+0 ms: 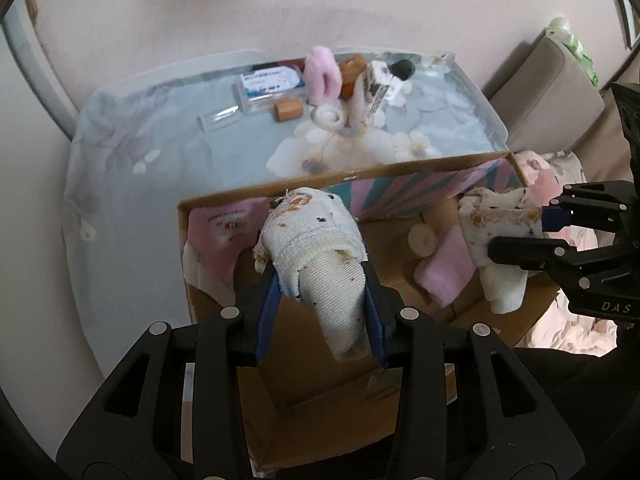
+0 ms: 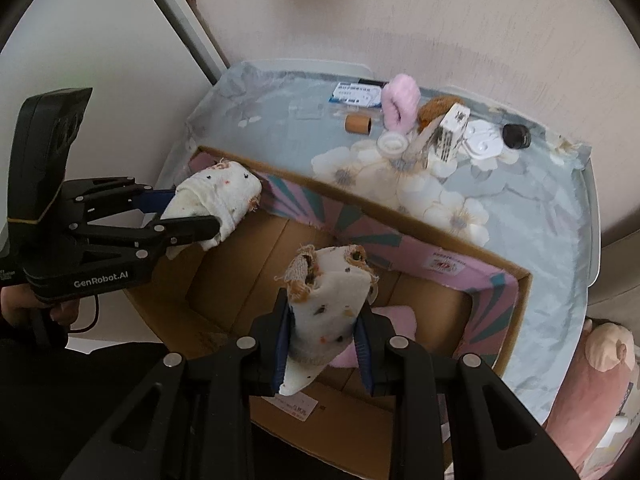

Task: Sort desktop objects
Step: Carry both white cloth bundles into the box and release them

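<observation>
White speckled cloths (image 1: 316,248) (image 2: 332,304), one clamped in each tool (image 1: 320,304) (image 2: 324,344), hang above the cardboard box (image 2: 400,216); you should lower each fully inside before releasing.

I am in a home, likely a living room. My counter (image 2: 560,216) wears a pale blue floral cloth under clear plastic and stands against a plain pinkish wall (image 2: 360,12). Beyond its right edge sits a beige sofa cushion (image 1: 552,92), and a pink plush toy (image 2: 600,364) lies off its near right corner. Household odds and ends line its far edge.
</observation>
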`<state>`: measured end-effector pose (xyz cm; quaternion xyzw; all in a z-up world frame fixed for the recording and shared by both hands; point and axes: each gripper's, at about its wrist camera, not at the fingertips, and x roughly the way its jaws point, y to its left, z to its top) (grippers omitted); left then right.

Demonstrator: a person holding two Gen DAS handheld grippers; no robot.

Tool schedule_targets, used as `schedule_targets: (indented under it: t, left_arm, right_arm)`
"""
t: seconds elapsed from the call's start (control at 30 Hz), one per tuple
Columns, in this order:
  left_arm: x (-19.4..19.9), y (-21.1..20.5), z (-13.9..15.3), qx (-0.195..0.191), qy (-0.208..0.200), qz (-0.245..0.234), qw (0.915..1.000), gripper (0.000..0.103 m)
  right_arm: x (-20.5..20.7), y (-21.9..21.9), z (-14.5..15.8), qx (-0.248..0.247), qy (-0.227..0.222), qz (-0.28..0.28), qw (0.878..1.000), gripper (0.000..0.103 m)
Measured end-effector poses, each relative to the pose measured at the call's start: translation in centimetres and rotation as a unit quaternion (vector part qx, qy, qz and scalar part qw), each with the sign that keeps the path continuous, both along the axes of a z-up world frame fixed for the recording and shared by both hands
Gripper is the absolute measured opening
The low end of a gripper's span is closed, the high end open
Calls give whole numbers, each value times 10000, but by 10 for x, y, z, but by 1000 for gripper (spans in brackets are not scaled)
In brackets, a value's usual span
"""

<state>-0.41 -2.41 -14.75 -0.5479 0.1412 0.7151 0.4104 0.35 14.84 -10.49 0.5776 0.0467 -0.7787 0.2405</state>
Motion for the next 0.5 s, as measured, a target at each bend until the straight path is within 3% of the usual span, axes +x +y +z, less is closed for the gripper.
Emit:
schedule_targets:
  t: [0.07, 0.4, 0.47, 0.5]
  left_arm:
    - [0, -1, -2, -23, -11, 17, 10000, 35]
    - [6, 3, -7, -129, -47, -88, 9999, 35]
    - [6, 3, -8, -100, -106, -106, 9998, 35]
    - [6, 4, -8, -69, -127, -95, 9999, 38]
  right_arm:
    - [1, -1, -1, 18, -13, 330, 9995, 26]
    - [4, -7, -8, -34, -170, 436, 9989, 26]
    - [2, -10, -14, -52, -319, 505, 9982, 34]
    - [1, -11, -17, -24, -381, 517, 9979, 52]
